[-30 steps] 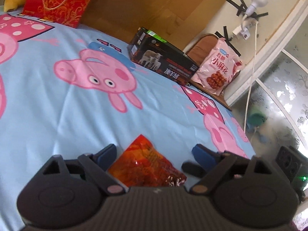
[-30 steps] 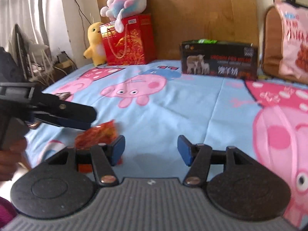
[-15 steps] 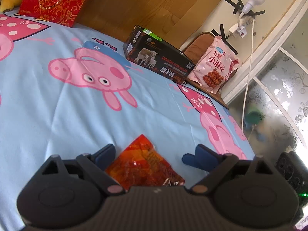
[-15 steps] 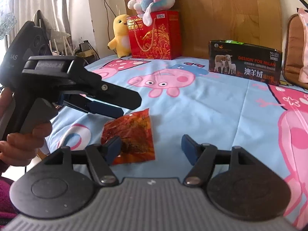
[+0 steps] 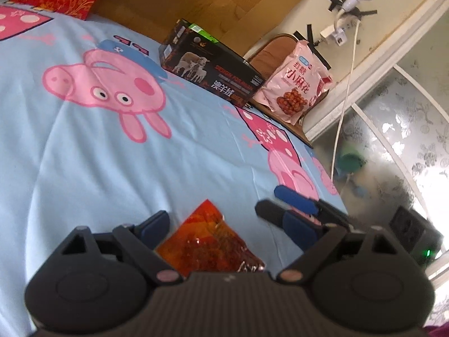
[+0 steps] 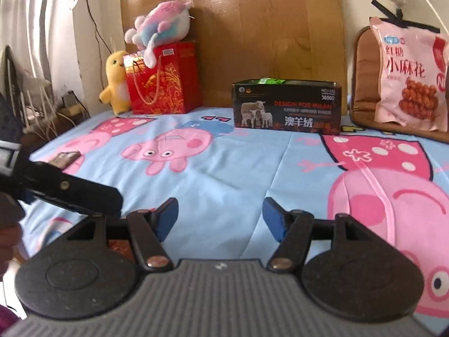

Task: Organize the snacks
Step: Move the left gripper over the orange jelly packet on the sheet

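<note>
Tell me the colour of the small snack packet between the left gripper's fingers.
Orange-red snack packet, clearest in the left wrist view.

Right gripper (image 6: 220, 217) hovers open above cartoon-pig bedsheet (image 6: 252, 168); left gripper (image 6: 70, 193) enters at left, jaw state unclear; black box (image 6: 287, 106) behind.

Left gripper (image 5: 227, 224) and right gripper (image 6: 220, 214) both gape, empty.

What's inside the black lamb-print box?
A green packet pokes above the rim of the black box. Its walls hide the rest of the contents.
</note>
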The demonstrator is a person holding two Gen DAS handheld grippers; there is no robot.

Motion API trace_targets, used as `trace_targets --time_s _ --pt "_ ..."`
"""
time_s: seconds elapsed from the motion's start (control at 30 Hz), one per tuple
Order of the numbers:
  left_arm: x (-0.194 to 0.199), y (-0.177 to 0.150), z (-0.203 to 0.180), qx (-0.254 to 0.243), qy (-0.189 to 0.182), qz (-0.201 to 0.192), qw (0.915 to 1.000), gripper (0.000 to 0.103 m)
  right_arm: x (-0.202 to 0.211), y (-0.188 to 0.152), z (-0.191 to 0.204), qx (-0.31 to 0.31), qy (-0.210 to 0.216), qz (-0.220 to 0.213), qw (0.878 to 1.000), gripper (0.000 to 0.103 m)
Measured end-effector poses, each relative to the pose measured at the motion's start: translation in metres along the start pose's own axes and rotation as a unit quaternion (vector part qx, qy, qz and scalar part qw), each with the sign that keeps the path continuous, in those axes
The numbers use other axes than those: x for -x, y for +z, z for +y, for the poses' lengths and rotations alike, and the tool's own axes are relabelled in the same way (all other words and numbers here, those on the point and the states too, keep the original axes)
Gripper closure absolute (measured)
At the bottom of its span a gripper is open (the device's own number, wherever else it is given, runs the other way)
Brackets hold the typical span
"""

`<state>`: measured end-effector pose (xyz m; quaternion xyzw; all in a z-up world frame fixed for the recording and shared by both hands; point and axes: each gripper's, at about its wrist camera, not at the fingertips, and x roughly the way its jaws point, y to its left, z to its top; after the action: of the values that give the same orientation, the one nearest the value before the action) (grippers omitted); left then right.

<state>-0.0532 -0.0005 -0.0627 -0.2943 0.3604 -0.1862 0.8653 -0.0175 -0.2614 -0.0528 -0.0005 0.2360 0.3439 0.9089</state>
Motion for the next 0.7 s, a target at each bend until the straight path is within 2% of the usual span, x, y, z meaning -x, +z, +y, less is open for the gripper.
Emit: trace_targets --time_s 0.2,0.47,0.7 --pt "0.001 0.001 0.003 0.009 -0.005 0.002 0.9999 0.011 -0.01 -0.009 0.01 0.017 0.019 0.024 0.999 0.034" --pt "-0.004 0.001 -0.003 -0.003 -0.002 0.006 1.0 0.009 -0.009 -0.008 0.004 -0.01 0.024 0.028 0.999 0.034" --pt "-0.006 0.001 -0.006 -0.004 -0.001 0.008 1.0 0.008 -0.009 -0.009 0.004 -0.007 0.027 0.03 0.999 0.034"
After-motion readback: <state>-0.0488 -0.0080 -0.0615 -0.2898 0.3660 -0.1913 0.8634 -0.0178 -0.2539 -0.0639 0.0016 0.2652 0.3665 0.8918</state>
